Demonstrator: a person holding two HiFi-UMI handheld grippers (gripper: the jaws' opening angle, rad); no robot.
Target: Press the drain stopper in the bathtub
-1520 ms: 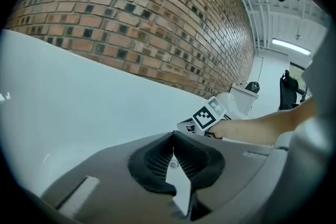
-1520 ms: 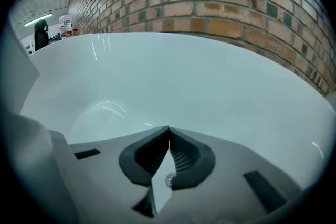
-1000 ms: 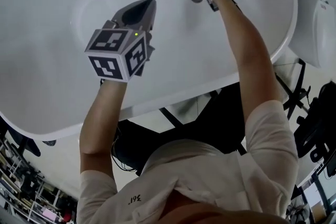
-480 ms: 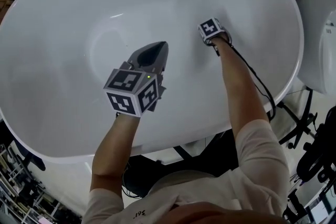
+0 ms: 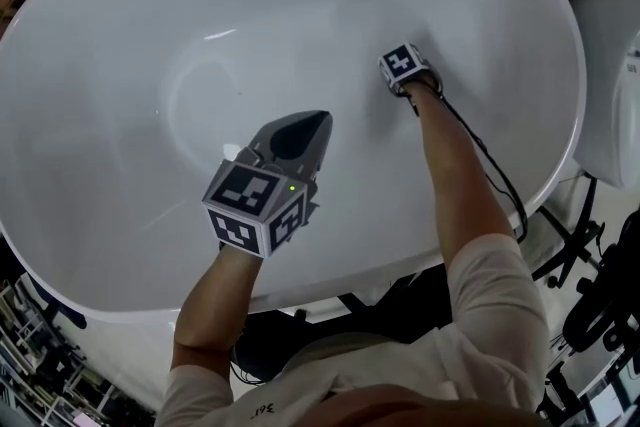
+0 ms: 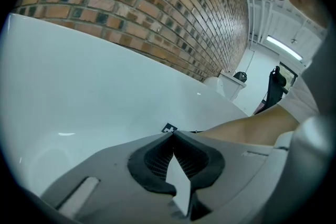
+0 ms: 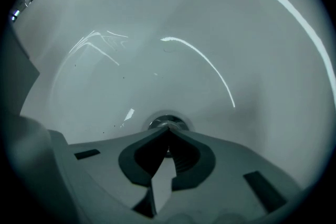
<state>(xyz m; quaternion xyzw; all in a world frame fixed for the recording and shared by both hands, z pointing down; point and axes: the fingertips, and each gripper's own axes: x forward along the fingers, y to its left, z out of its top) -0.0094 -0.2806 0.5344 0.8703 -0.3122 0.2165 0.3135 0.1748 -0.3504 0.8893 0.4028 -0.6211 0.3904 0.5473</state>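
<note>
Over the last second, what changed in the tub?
The right gripper moved over the drain stopper. A second ago the stopper showed beside it in the head view; now it is hidden there, and the shut tongs point straight at it. Contact can't be confirmed. Nothing was taken hold of or let go. The left gripper stays shut and empty above the bathtub. The head camera itself shifted.
</note>
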